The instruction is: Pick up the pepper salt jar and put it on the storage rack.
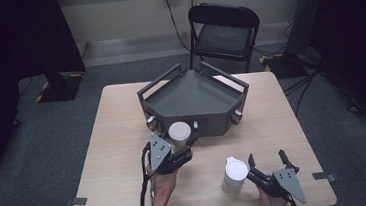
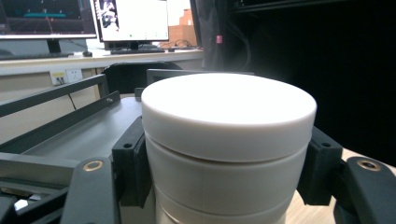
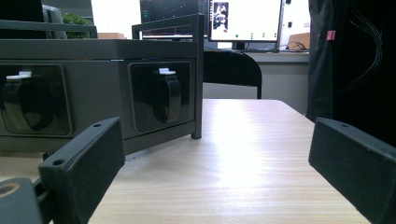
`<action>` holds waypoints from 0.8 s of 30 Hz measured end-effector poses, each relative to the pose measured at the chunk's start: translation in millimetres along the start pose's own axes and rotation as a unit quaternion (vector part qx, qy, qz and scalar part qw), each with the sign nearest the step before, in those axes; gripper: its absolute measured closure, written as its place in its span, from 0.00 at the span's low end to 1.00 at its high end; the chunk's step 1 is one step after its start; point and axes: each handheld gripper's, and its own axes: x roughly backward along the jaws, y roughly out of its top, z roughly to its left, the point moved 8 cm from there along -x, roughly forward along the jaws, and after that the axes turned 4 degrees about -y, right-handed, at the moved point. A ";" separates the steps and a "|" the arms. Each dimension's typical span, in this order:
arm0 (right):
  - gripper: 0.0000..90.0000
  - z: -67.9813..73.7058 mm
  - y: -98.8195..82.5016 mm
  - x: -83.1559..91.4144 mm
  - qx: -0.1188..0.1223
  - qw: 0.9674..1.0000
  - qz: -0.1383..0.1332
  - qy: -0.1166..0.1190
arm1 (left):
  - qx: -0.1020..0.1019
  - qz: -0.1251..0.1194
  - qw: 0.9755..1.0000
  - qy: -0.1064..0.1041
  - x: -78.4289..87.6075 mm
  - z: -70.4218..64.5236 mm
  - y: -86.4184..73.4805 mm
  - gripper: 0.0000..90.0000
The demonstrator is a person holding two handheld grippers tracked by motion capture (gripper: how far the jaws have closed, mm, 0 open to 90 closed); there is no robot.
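A grey tray (image 1: pixel 191 100) sits mid-table (image 1: pixel 114 139). Just before its front wall, the left gripper (image 1: pixel 187 145) clamps an upright white canister (image 2: pixel 224 140). The right gripper (image 1: pixel 266 163) rests with jaws spread wide and nothing between them, beside a second white canister (image 1: pixel 235 176).

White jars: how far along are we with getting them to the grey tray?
Nothing looks placed yet: the grey tray holds no jar. In hand: the left hand-held gripper is shut on one white jar, held at the tray's front edge. Left: the second white jar stands on the table beside the right hand-held gripper, whose jaws are open with nothing between them.
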 end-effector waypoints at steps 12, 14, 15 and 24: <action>0.02 0.1 0.3 -0.4 -0.001 1.000 0.002 -0.002 | -0.011 -0.007 1.000 0.004 -19.9 8.6 36.2 0.38; 0.02 0.1 0.3 -0.4 -0.002 1.000 0.002 -0.002 | -0.009 -0.006 1.000 0.007 -24.6 10.8 42.6 0.38; 0.02 0.1 0.3 -0.4 -0.002 1.000 0.002 -0.002 | -0.007 -0.007 1.000 0.007 -27.0 11.9 45.0 0.38; 0.02 0.0 0.2 -0.3 -0.002 1.000 0.001 -0.001 | -0.015 0.002 1.000 0.019 -48.0 22.1 65.8 0.38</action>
